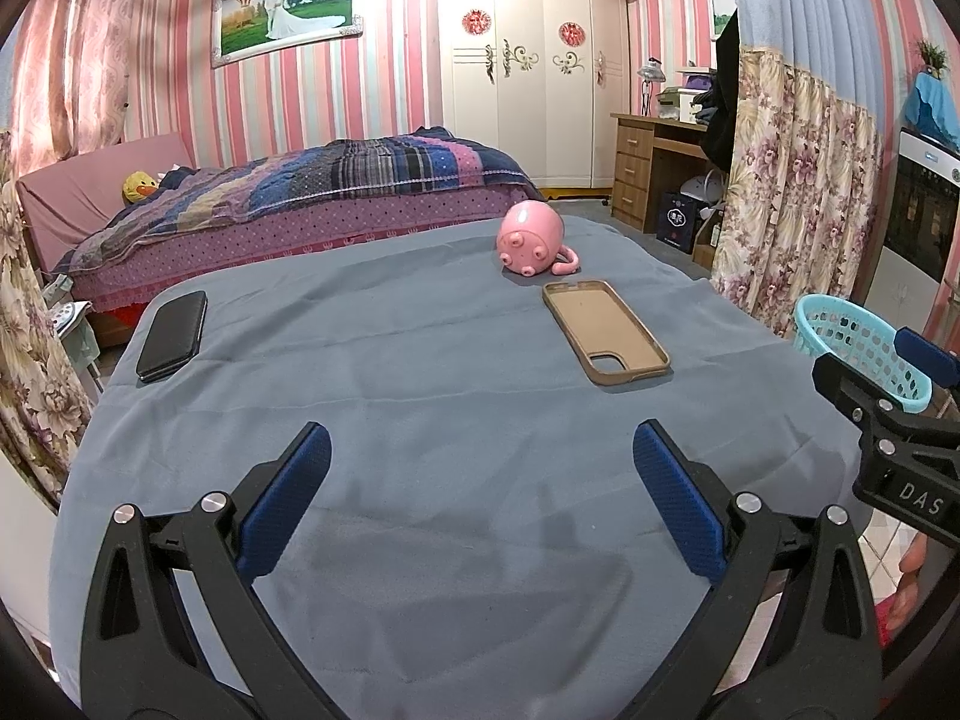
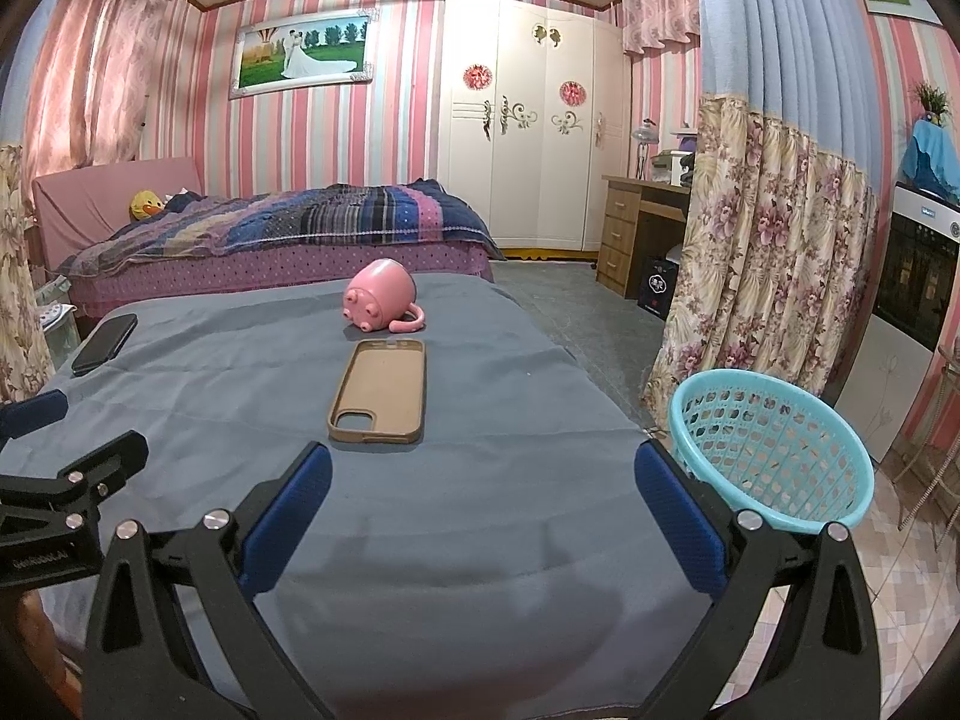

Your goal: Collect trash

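On the grey-blue cloth-covered table (image 1: 420,420) we see a tan phone case (image 1: 605,330) lying right of centre, a pink tipped-over mug (image 1: 531,238) just behind it, a black wallet-like case (image 1: 172,335) far left, and a turquoise plastic basket (image 2: 774,456) beside the right edge.

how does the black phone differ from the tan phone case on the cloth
The black phone is dark and looks closed and solid; the tan phone case is light brown and lies open side up, empty, with a camera cutout. The phone sits at the left edge of the blue cloth; the case lies right of centre, near the pink mug. Both lie flat, untouched.
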